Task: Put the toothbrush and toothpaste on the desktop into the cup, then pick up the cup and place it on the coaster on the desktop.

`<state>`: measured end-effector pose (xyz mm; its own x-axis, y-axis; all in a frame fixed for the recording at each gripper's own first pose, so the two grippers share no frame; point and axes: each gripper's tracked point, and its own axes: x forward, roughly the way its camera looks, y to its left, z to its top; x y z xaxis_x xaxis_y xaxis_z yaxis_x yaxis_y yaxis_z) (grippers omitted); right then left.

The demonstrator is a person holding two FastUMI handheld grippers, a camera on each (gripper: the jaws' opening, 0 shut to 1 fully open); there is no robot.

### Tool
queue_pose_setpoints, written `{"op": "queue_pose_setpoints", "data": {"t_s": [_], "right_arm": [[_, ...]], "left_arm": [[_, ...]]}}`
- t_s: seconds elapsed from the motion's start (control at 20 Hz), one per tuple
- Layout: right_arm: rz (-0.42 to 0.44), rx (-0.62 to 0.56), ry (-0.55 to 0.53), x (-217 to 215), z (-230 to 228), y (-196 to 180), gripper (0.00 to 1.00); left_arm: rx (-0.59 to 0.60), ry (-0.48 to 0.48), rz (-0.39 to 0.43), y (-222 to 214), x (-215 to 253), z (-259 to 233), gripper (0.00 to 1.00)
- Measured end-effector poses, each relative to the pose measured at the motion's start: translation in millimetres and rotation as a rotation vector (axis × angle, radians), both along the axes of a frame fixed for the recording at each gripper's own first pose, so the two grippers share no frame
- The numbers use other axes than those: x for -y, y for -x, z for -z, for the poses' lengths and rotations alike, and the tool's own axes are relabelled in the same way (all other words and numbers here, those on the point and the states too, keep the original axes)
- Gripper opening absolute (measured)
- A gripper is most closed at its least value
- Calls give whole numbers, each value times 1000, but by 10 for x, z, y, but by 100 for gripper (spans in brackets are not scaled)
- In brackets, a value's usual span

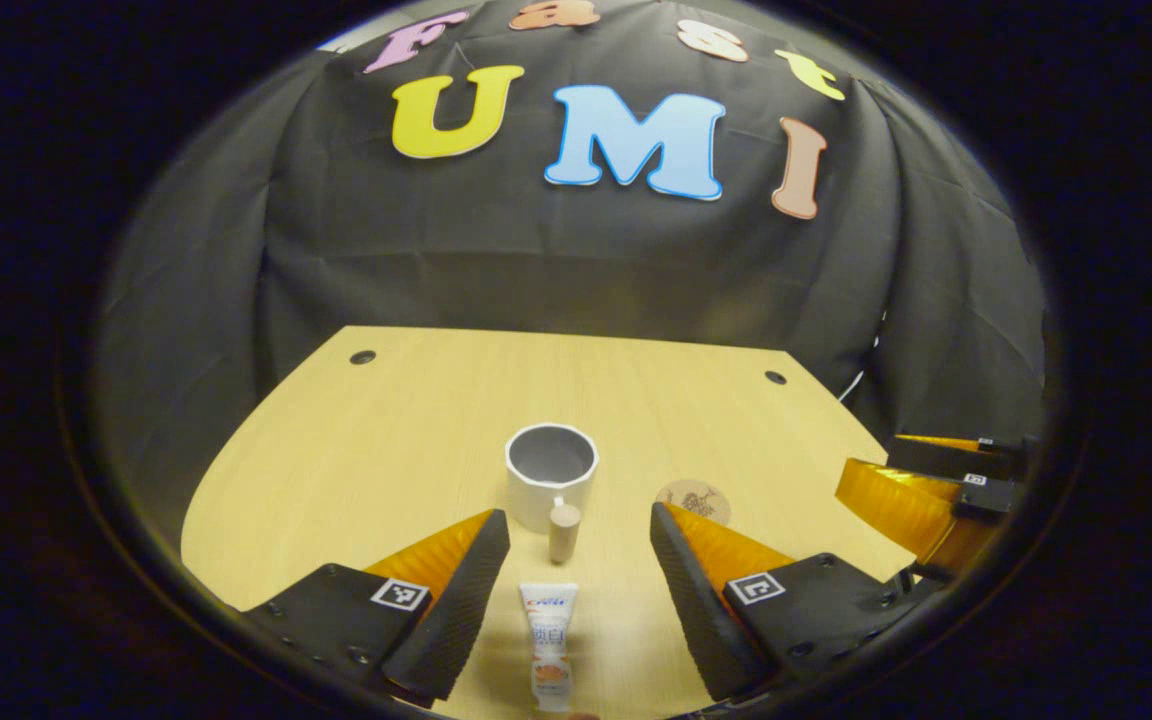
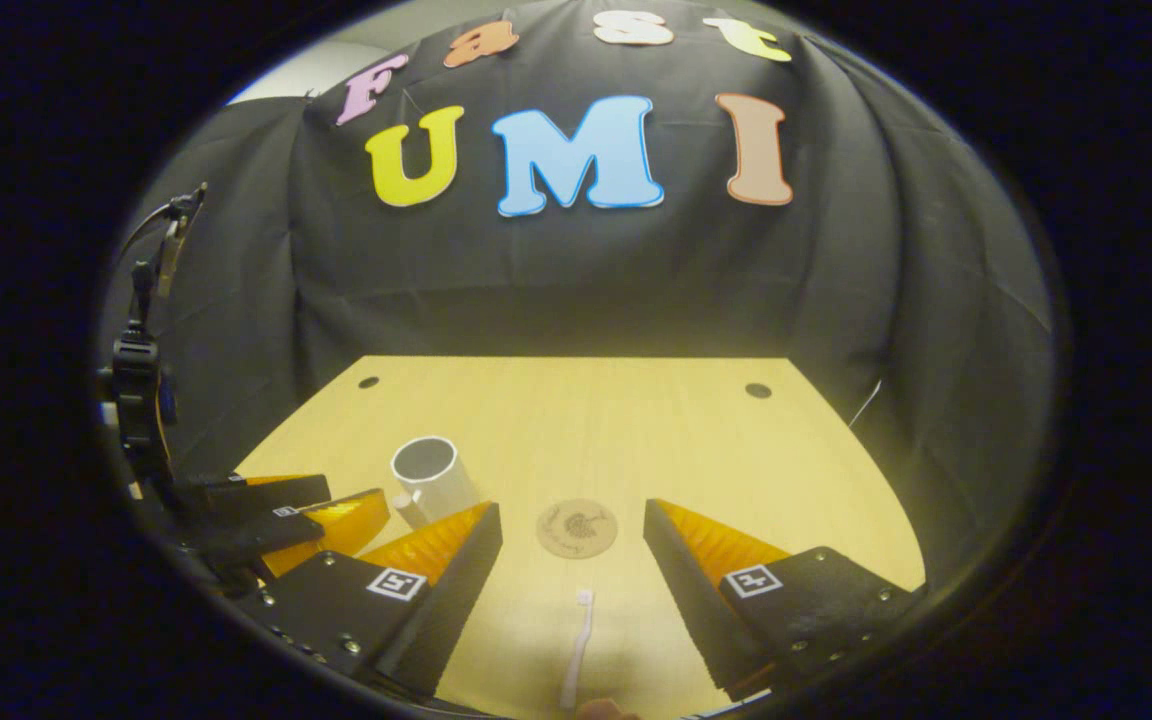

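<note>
A white cup with a wooden handle stands upright mid-table, its mouth open. The white toothpaste tube lies flat on the table between the fingers of my left gripper, which is open above it without touching. A round cork coaster lies right of the cup. In the right gripper view, the pale toothbrush lies lengthwise between the fingers of my open right gripper. The coaster sits just beyond it, and the cup stands to the left.
The light wooden table has two small dark holes near its far edge, where the black cloth wall begins. The right gripper shows at the right edge of the left gripper view; the left gripper shows at the left of the right gripper view.
</note>
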<state>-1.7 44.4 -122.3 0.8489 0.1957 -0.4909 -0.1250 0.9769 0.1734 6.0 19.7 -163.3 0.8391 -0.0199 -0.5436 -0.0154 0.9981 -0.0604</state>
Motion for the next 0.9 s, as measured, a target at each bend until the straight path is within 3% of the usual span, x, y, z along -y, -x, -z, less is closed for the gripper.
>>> {"op": "queue_pose_setpoints", "data": {"t_s": [0.35,0.9], "right_arm": [[-55,-233,-38,-178,486,132,94],[-62,-515,-43,-229,1112,378,95]], "left_arm": [[-158,-24,27,170,-41,375,92],[-376,6,21,340,-70,922,93]]}}
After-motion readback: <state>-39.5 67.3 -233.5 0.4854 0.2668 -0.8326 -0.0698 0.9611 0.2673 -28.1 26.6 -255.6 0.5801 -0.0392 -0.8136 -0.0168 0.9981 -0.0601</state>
